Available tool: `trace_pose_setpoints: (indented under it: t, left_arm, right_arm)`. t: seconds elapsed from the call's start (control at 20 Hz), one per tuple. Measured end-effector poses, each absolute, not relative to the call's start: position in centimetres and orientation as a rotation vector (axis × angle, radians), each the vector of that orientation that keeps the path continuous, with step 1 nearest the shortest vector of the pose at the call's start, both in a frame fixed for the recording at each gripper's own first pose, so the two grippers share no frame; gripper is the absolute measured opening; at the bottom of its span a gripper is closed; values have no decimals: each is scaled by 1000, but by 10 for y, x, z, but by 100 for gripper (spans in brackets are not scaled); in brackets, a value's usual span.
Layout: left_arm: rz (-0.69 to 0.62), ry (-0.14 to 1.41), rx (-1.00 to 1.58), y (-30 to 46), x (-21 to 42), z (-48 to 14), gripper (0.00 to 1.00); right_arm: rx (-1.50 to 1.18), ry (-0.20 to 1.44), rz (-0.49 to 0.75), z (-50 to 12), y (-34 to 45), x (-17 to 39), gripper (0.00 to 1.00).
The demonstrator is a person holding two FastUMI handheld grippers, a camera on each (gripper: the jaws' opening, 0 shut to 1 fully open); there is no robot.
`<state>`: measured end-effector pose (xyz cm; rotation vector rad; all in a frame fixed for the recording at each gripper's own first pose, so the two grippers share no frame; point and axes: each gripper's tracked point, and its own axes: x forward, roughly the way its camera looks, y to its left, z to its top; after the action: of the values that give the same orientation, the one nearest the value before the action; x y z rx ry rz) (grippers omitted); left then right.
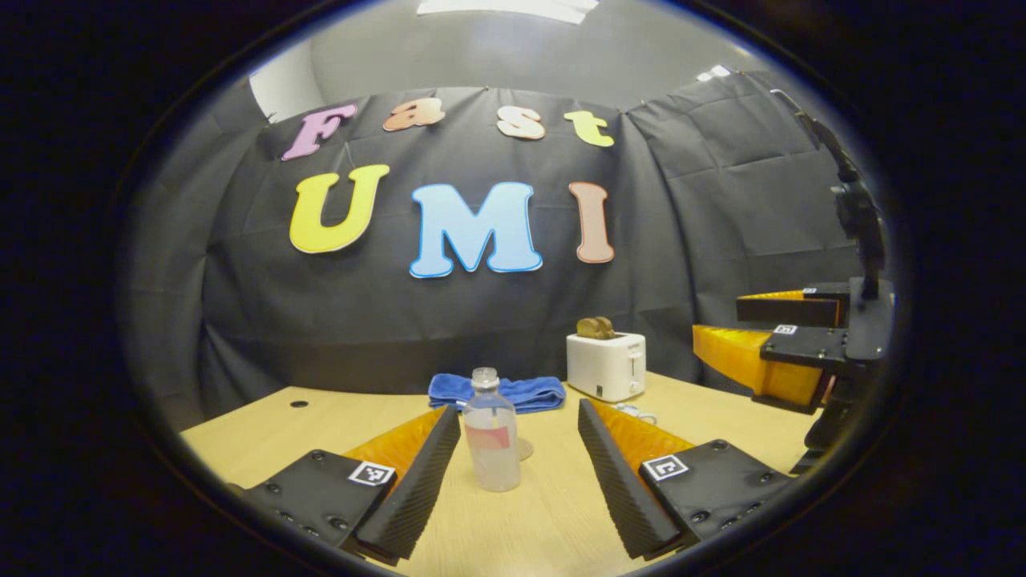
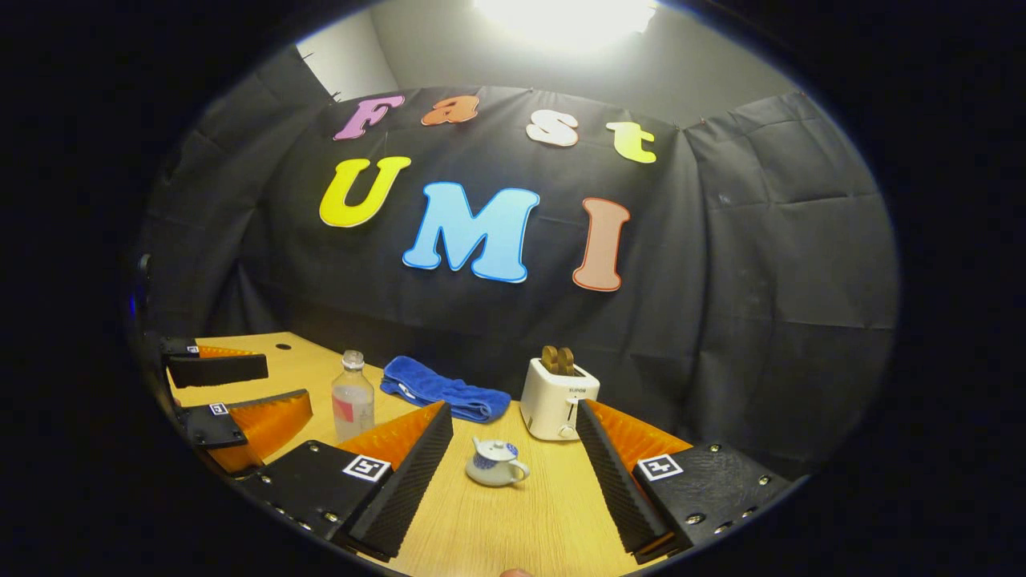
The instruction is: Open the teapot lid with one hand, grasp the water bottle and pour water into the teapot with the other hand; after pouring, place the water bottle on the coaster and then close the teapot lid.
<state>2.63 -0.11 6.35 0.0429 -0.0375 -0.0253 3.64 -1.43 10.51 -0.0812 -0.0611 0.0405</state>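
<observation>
Teapot (image 2: pixel 494 462), lid on, sits ahead of the wide right tongs (image 2: pixel 513 473); bottle (image 1: pixel 491 431) stands between the wide left tongs (image 1: pixel 519 481), hiding something behind.

The left gripper (image 1: pixel 519 473) hung low over the table with its jaws spread wide, holding nothing. The right gripper (image 2: pixel 513 473) hovered beside it at a similar height, level, its jaws also wide apart and empty.
</observation>
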Motion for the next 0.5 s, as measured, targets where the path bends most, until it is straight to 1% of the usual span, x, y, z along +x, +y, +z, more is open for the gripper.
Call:
trace_pose_setpoints:
  t: [0.3,0.5]
  left_arm:
    - [-26,-20,29,20,58,81,100]
    - [-38,-4,67,24,86,75,100]
  right_arm:
    - [21,-47,107,130,-6,93,96]
    - [51,-62,95,127,-7,136,96]
